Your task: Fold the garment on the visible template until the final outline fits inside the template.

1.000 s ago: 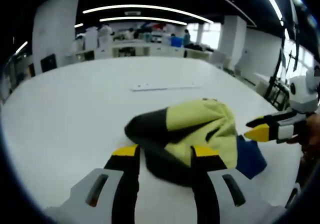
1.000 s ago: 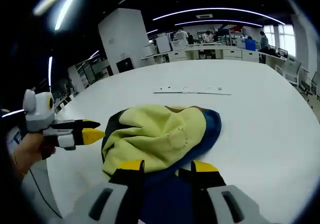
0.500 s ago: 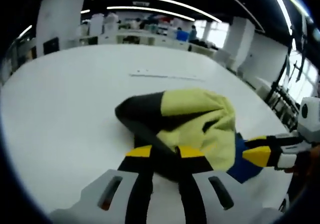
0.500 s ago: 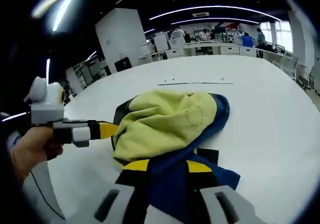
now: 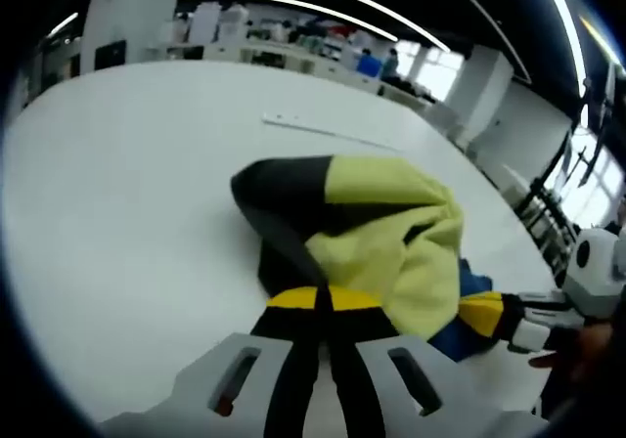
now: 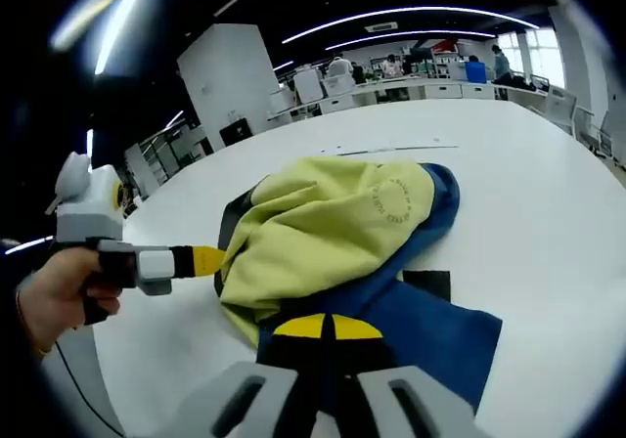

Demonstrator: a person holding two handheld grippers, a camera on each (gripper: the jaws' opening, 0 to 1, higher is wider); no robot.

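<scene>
White table (image 6: 548, 194) bears the bunched garment (image 6: 333, 228). Left gripper (image 5: 323, 299) and right gripper (image 6: 328, 328) — jaws pressed together — each pinch an edge, probably to spread it.

Garment (image 6: 333, 228) yellow, blue, black (round print on yellow); table (image 5: 127, 174) white.

White table (image 6: 548, 184) w/ bunched garment (image 6: 333, 223), thin strip (image 5: 328, 133).

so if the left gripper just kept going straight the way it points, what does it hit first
The garment: the left gripper points into its black edge, jaws shut and apparently already pinching it.
</scene>
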